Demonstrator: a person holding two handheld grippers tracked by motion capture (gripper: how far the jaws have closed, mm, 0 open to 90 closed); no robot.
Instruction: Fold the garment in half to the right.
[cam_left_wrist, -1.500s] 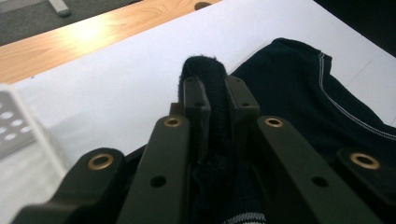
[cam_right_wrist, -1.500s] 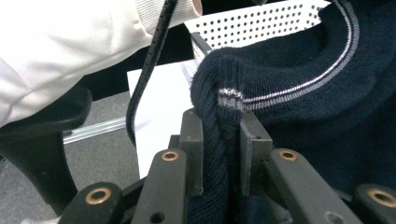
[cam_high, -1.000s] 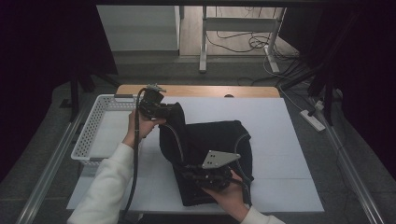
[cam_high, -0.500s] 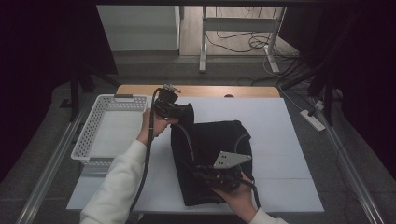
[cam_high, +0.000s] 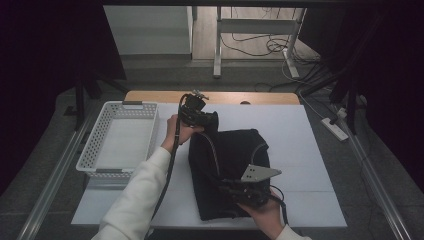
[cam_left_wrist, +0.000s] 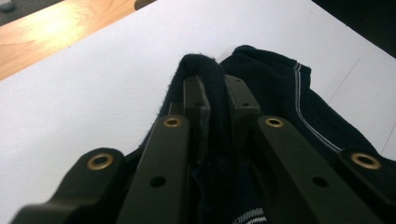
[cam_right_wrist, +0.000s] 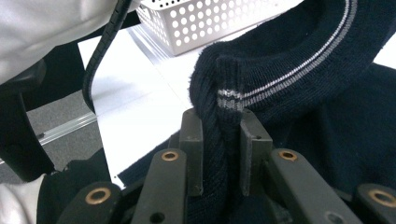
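We wear a white long sleeve (cam_high: 137, 200) on our left arm, and a white cuff (cam_high: 289, 234) shows at the right wrist. Our left gripper (cam_left_wrist: 217, 100) has two matte black jaws, each arm set with brass-ringed holes and small plain holes. Our right gripper (cam_right_wrist: 219, 133) is built the same, with squared dark pads. A grey three-cornered plate (cam_high: 257, 173) sits on top of it. A black ribbed cable (cam_high: 167, 170) trails near along our left sleeve.
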